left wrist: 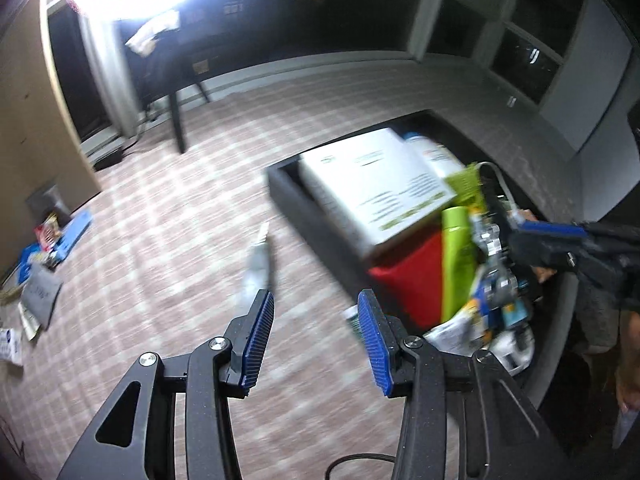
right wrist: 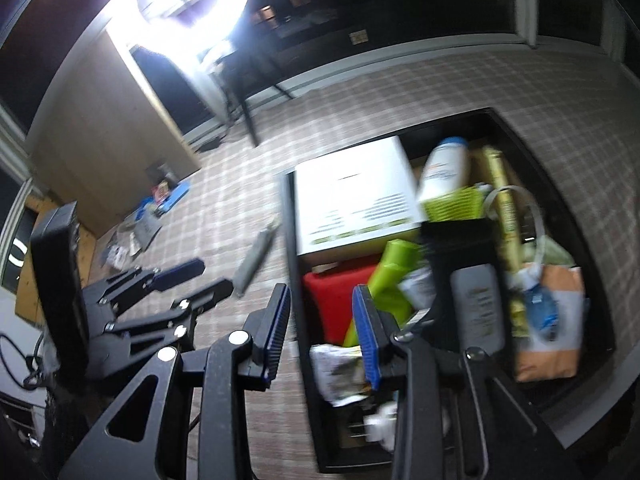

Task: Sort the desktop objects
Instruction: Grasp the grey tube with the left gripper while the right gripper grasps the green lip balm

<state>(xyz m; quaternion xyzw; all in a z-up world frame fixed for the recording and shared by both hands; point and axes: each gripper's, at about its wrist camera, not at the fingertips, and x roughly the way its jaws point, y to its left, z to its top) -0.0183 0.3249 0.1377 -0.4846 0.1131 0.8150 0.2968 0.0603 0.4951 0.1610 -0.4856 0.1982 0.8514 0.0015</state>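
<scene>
Blue-padded left gripper (left wrist: 316,344), right gripper (right wrist: 322,336) agape, empty.

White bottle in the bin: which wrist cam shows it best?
Right wrist: the white bottle shows nearly whole, leaning over the white box. Left wrist catches only its blurred top behind that box.

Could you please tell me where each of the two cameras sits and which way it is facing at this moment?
Left wrist: rides the left gripper, looking down over the checked cloth toward the black bin; its open blue fingers show, with the right gripper entering at the right.
Right wrist: rides the right gripper, over the bin's near edge; the left gripper lies at the left.
Shared: bin, white box, grey tube.
</scene>
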